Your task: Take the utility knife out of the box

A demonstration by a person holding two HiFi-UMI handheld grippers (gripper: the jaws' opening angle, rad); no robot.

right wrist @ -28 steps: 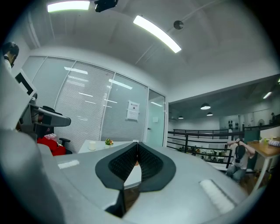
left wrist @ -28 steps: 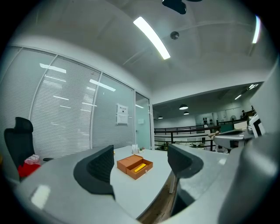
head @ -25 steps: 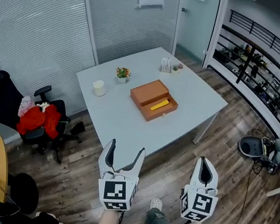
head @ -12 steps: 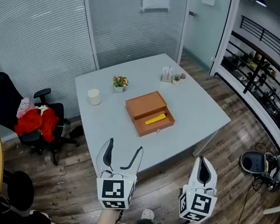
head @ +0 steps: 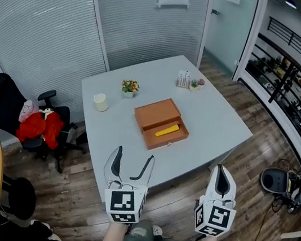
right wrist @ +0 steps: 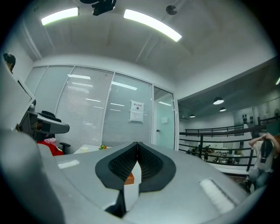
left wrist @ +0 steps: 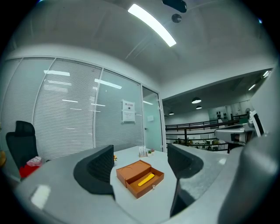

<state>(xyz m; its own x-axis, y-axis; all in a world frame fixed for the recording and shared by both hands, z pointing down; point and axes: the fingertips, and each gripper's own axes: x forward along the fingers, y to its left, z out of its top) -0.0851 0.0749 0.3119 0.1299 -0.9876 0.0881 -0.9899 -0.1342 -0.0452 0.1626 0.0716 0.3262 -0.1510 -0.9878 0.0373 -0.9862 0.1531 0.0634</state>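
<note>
An orange-brown box [head: 160, 123] lies open in the middle of a pale grey table [head: 213, 119], lid flipped to the far left. A yellow utility knife [head: 167, 130] rests in its tray; the left gripper view also shows the box [left wrist: 139, 177] and the knife [left wrist: 146, 179] between the jaws, far off. My left gripper [head: 130, 162] is open and empty, held well short of the table's near edge. My right gripper [head: 220, 179] is shut on nothing, also short of the table. In the right gripper view only a sliver of the box [right wrist: 128, 178] shows behind the closed pads.
On the table stand a white cup [head: 101, 102], a small flower pot [head: 128, 86], a card holder [head: 183, 79] and a tiny plant [head: 195, 84]. A black office chair with red cloth [head: 35, 125] stands left. Wood floor surrounds the table; a railing runs at right.
The view has shifted slightly closer to the table and the box sits a bit nearer centre. Both grippers keep the same pose, left open and right shut.
</note>
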